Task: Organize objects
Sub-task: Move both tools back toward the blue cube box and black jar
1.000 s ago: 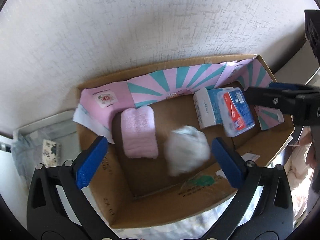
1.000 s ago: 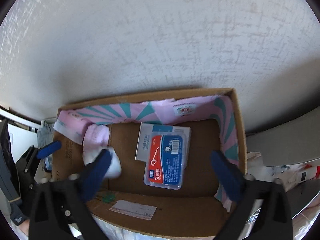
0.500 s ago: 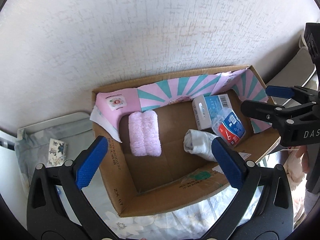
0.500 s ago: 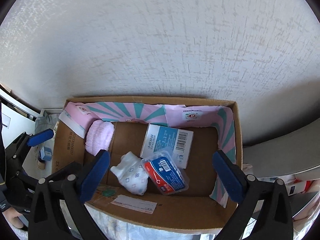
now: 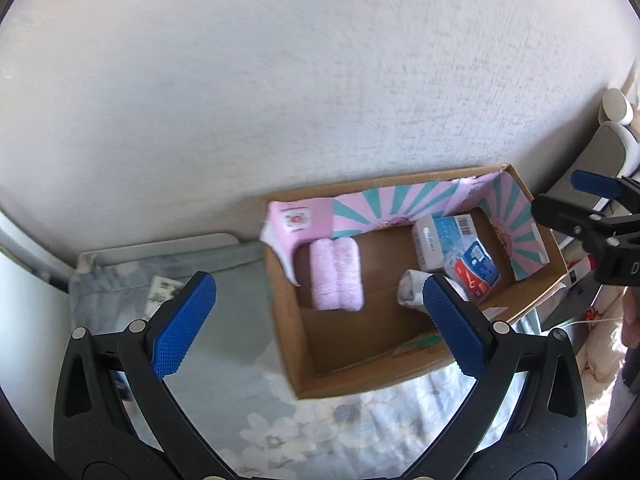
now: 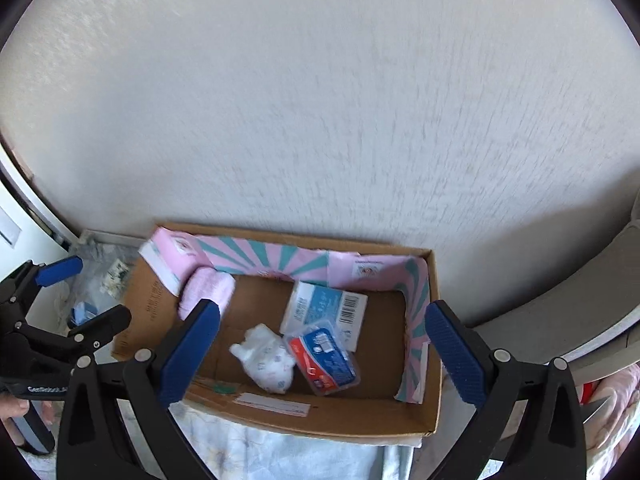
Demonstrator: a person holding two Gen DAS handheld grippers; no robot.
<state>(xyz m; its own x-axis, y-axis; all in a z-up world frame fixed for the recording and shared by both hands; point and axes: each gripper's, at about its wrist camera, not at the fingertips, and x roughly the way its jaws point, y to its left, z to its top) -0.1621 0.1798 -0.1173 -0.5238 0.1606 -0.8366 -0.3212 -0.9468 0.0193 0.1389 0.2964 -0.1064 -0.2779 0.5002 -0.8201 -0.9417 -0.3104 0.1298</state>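
An open cardboard box (image 5: 304, 364) (image 6: 352, 416) lined with pink and teal paper stands against the wall. Inside lie a folded pink towel (image 5: 337, 275) (image 6: 208, 289), a white patterned bundle (image 5: 411, 292) (image 6: 267, 359), a blue-white carton (image 5: 444, 240) (image 6: 324, 309) and a red-blue floss-pick pack (image 5: 478, 270) (image 6: 326, 360). My left gripper (image 5: 320, 328) is open and empty, above and left of the box; it also shows in the right wrist view (image 6: 78, 292). My right gripper (image 6: 320, 352) is open and empty above the box's front; it also shows in the left wrist view (image 5: 568, 198).
The box rests on a floral cloth (image 5: 304, 428). A small patterned packet (image 5: 162, 290) (image 6: 116, 274) and a blue item (image 6: 84, 314) lie left of the box. A white textured wall (image 5: 320, 80) stands behind. A grey chair (image 6: 560, 320) is at the right.
Both grippers have pulled back and up from the box, so it looks smaller. The left view has shifted left. The white bundle and floss pack lie still in the box.
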